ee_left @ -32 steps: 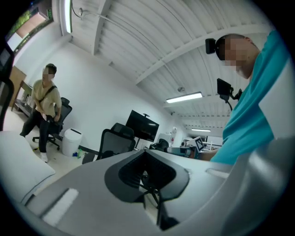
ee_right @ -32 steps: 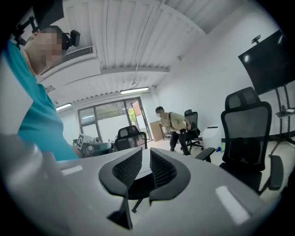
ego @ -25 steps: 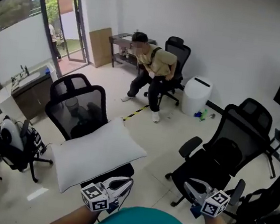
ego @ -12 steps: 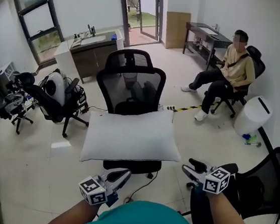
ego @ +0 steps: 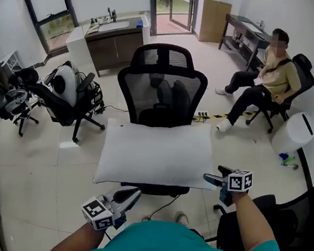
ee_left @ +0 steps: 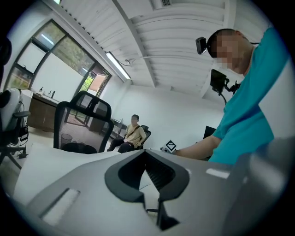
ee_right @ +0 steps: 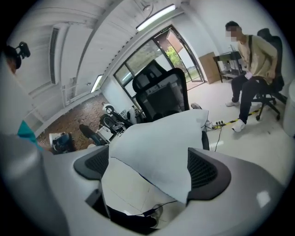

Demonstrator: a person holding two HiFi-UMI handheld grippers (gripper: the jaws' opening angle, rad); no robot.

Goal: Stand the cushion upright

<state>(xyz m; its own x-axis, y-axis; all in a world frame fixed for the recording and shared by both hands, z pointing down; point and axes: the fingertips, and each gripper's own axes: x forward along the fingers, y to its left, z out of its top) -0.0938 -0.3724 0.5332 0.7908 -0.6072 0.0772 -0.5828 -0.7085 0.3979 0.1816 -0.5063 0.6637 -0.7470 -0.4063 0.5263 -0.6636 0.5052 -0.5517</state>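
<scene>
A white cushion (ego: pixel 153 153) lies flat on the seat of a black mesh office chair (ego: pixel 161 91). My right gripper (ego: pixel 214 176) is at the cushion's near right corner. In the right gripper view its jaws are opening, and that corner (ee_right: pixel 161 147) lies between the two pads (ee_right: pixel 203 170), which do not press on it. My left gripper (ego: pixel 132 192) hovers just in front of the cushion's near edge, towards its left end. In the left gripper view its jaws (ee_left: pixel 145 154) meet at the tips, shut on nothing, with the cushion's white surface (ee_left: pixel 55 159) beyond.
A person (ego: pixel 272 68) sits on a chair at the back right, beside a white bin (ego: pixel 295 133). Another black chair (ego: pixel 287 223) stands close at my right. A chair loaded with gear (ego: pixel 65 88) is at the left, and a cabinet (ego: pixel 111 37) stands behind.
The head view has swung so the chair and cushion face me squarely. My right gripper moved in and down to the cushion's right corner and its jaws opened. The left gripper shifted along the front edge.
</scene>
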